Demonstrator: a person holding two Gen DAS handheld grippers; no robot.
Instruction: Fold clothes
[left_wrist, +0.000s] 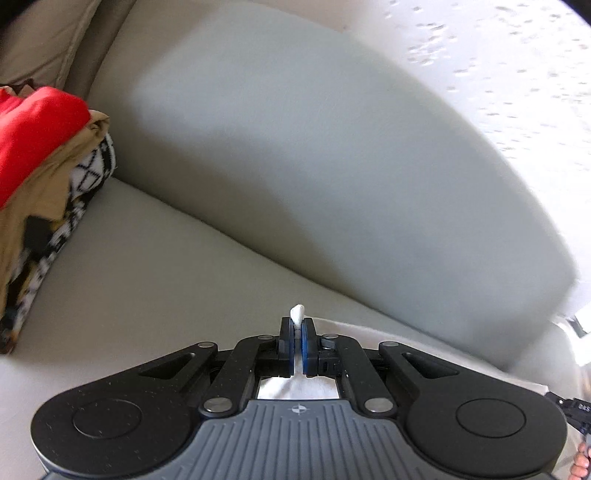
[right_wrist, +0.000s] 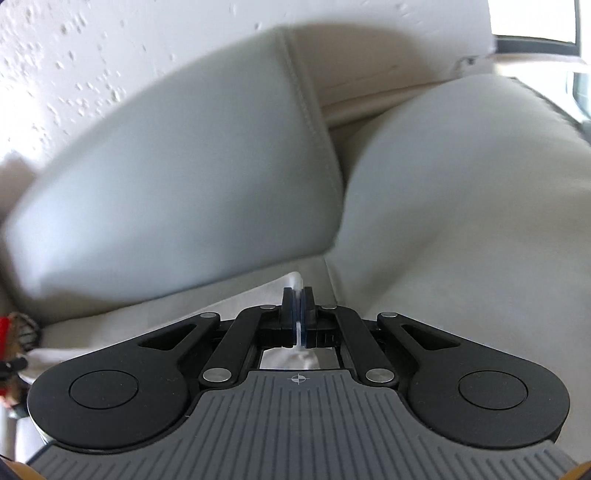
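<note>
A home living room: a pale grey sofa (left_wrist: 332, 155) fills the frame, heaped clothes (left_wrist: 40, 177) at left, textured wall (left_wrist: 498, 55) upper right.

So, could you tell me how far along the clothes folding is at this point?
Nothing folded is in view. In hand: the left gripper and the right gripper are each shut on a pinch of the white garment, which trails over the sofa seat. Left: folding that garment, then the heap with the red cloth, tan cloth and black-and-white patterned cloth.
</note>
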